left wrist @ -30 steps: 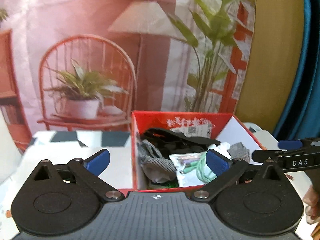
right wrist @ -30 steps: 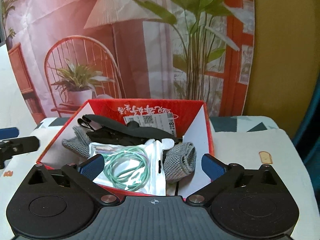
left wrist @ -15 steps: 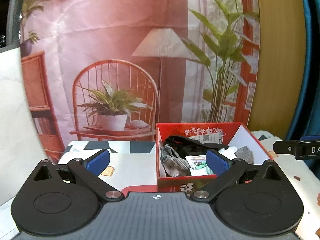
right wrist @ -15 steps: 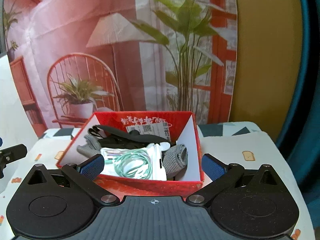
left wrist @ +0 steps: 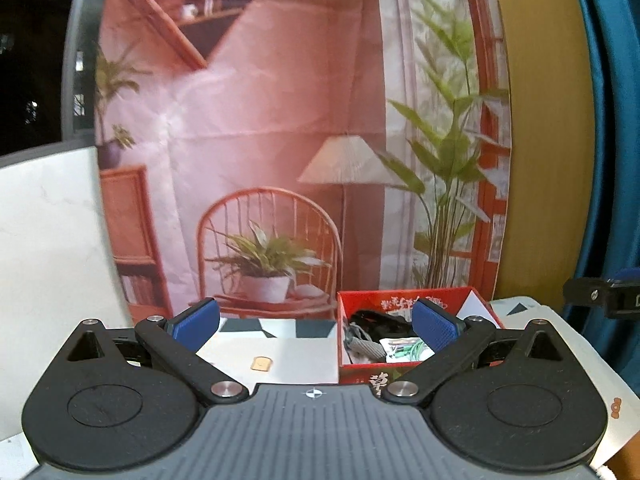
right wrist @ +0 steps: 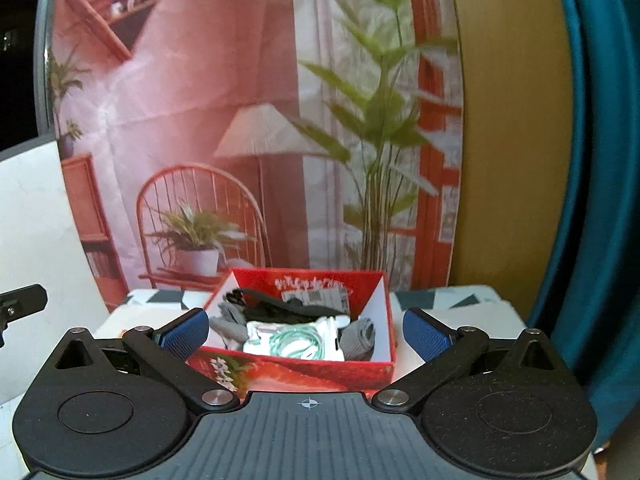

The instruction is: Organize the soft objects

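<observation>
**Both grippers empty, red box straight ahead**

The red box (right wrist: 298, 354) sits on the table (left wrist: 280, 354), holding grey knit pieces (right wrist: 358, 338), a black strap (right wrist: 280, 306) and a bagged green cord (right wrist: 298, 342); the right gripper (right wrist: 306, 334) faces it squarely, jaws wide apart and empty; the left gripper (left wrist: 316, 326), equally spread and holding nothing, sees it off to its right; the right one looks better placed to reach in.
</observation>
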Tool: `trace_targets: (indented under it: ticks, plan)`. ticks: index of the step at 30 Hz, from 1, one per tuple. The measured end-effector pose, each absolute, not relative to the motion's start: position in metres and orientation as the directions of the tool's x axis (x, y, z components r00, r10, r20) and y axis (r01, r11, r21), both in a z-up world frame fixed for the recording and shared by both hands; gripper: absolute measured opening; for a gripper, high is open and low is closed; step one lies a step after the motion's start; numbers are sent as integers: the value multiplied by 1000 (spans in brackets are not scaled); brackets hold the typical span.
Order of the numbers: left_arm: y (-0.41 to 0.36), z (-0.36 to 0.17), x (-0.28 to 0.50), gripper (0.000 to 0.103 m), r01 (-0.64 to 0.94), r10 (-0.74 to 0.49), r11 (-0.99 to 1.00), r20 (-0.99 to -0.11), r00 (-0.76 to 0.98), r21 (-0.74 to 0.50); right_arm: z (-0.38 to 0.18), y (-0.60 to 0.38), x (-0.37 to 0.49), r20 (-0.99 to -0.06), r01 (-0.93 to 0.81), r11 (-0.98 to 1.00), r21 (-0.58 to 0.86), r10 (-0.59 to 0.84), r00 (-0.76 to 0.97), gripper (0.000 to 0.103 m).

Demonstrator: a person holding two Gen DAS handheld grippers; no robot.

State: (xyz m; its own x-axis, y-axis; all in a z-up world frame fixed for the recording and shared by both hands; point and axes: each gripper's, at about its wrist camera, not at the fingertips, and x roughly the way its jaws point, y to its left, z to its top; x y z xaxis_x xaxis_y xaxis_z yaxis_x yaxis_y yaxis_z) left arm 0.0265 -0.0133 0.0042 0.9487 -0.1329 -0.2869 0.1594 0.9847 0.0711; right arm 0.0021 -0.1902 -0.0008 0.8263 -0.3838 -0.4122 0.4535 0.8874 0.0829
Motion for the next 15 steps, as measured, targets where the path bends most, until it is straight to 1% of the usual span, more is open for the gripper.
trace_targets:
  ticks: [7,10,15]
  plan:
    - [-6,26,-34,103,127,-110,990,-217,970,64,32,-163,-48,-340,460,885,76,-411,846,103]
    - [-5,28,-48,103,129,-117,990,-210,971,48,38,-150,-67,-317,475,878,55,-436,842,103]
    - [-7,29,-60,103,132,-121,990,-193,974,44,39,-135,-84,-315,462,886,39,-428,847,103]
